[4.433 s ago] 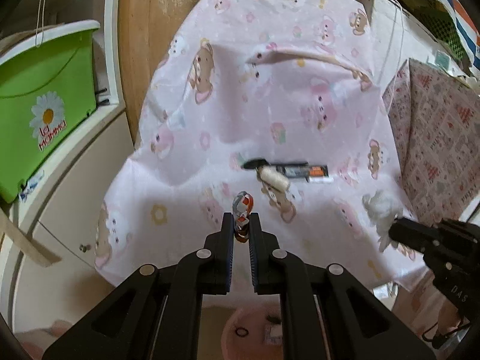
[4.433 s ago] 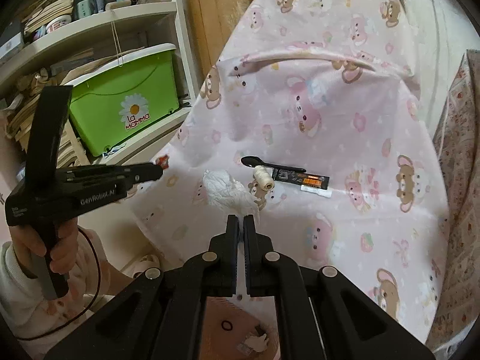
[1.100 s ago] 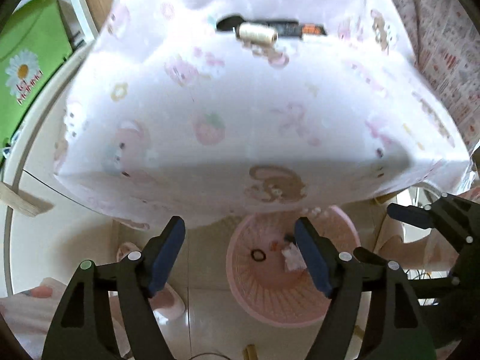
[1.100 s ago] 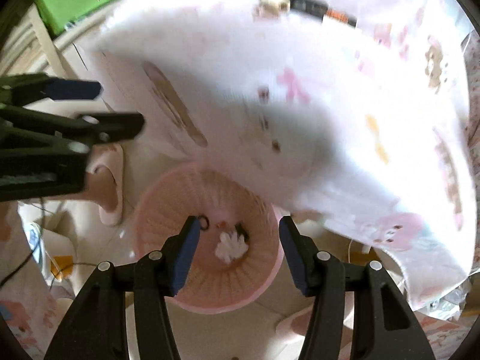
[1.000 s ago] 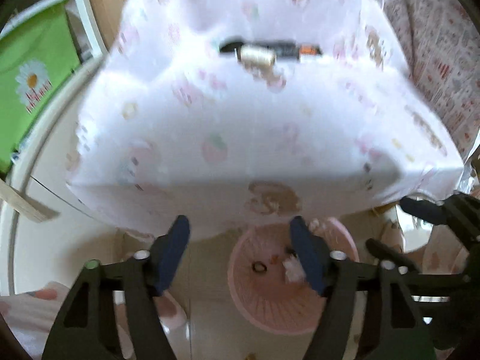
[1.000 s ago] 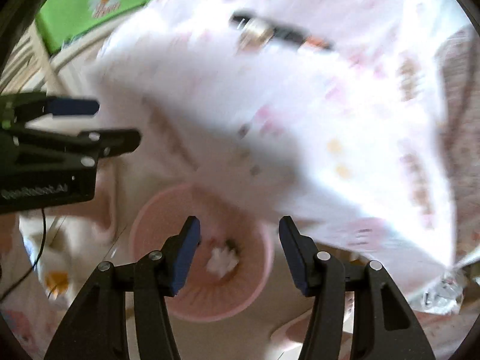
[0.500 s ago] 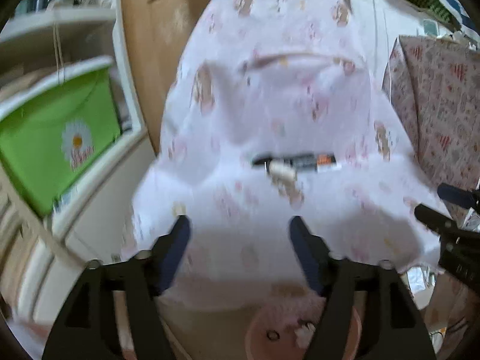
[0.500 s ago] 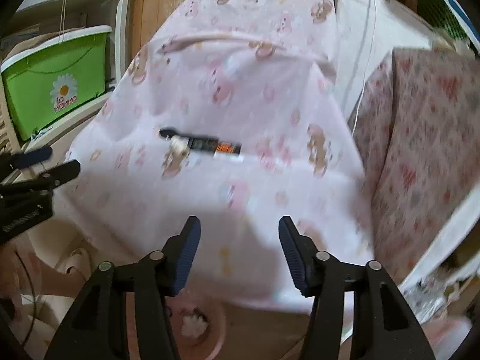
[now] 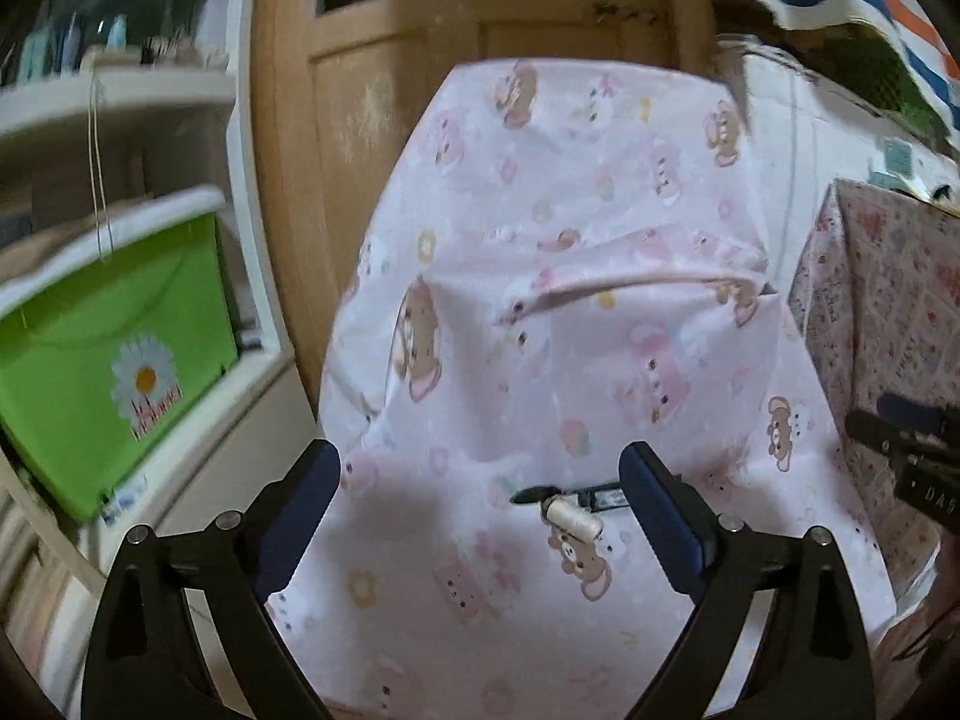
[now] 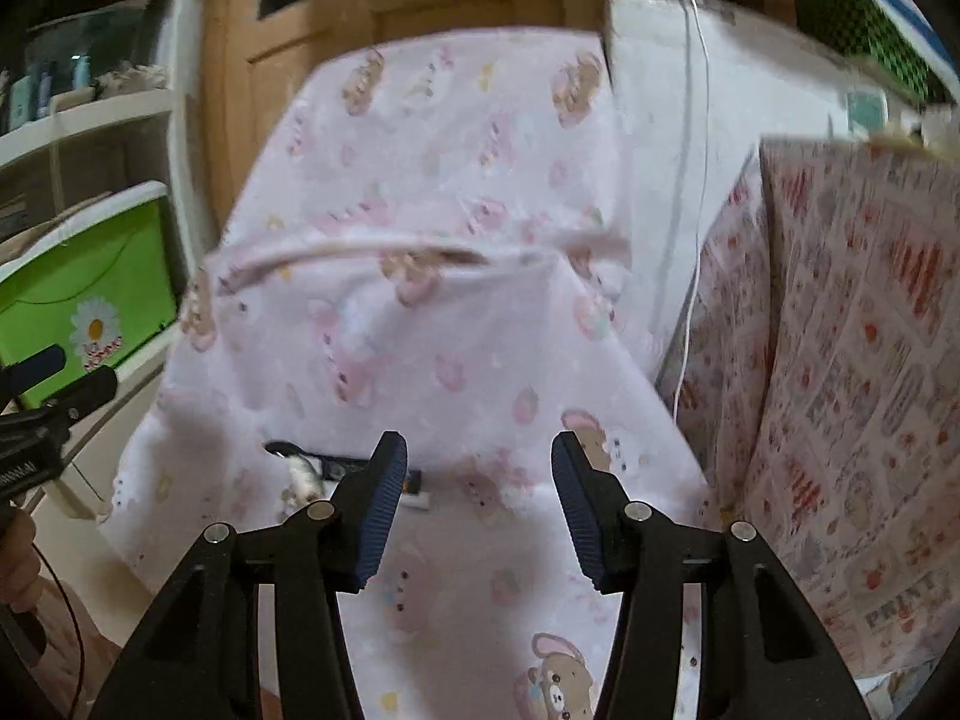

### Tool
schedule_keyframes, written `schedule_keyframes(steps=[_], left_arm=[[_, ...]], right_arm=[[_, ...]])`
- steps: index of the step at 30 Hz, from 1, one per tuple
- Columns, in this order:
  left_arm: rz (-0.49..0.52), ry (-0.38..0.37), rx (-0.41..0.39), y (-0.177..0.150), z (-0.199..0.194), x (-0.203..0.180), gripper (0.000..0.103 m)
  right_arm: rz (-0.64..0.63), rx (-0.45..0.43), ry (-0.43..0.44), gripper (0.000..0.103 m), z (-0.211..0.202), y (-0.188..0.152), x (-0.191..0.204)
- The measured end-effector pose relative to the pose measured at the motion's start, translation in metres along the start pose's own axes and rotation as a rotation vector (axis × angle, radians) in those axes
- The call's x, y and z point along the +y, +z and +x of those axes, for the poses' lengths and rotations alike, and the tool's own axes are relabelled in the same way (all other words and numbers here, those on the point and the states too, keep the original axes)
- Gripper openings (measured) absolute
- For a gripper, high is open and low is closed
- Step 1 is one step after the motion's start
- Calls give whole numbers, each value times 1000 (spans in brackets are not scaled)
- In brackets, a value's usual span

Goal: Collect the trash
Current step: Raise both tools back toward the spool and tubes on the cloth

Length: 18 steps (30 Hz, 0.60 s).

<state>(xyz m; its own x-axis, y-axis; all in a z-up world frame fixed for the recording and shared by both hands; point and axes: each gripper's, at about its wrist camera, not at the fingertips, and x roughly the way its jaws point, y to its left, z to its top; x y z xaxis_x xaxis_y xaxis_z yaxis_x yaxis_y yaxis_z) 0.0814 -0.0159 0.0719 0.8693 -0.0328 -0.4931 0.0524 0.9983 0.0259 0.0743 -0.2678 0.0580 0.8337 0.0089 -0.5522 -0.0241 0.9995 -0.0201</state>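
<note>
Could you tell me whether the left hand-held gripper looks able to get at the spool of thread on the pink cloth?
Probably yes. The left hand-held gripper is open and empty, and the spool of thread lies exposed on the pink cloth between its fingers' line of sight, with only the black spoon close behind it.

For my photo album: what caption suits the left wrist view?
Open left tool above a pink bear-print cloth bearing a thread spool.

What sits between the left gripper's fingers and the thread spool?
Only bare pink cloth, in the left wrist view. The left gripper is open and empty; the spool lies ahead beside a black spoon.
</note>
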Motion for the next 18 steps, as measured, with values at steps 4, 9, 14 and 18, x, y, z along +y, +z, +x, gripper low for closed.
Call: schedule_keyframes(steps=[4,9,14,18], left_arm=[[-13,37,38,-21,20,5,93],[-30,47,118,-43,46,14,93],[-39,32,191,-56,67,19,88],[-42,-54,238,-59,82,12,72]], right_arm=[[53,104,24,53,29,-17,-14],[108,175,24,53,49,-29,-31],[177,198,36,53,58,-31,-47],[177,213,26,53,65,-33,-47]])
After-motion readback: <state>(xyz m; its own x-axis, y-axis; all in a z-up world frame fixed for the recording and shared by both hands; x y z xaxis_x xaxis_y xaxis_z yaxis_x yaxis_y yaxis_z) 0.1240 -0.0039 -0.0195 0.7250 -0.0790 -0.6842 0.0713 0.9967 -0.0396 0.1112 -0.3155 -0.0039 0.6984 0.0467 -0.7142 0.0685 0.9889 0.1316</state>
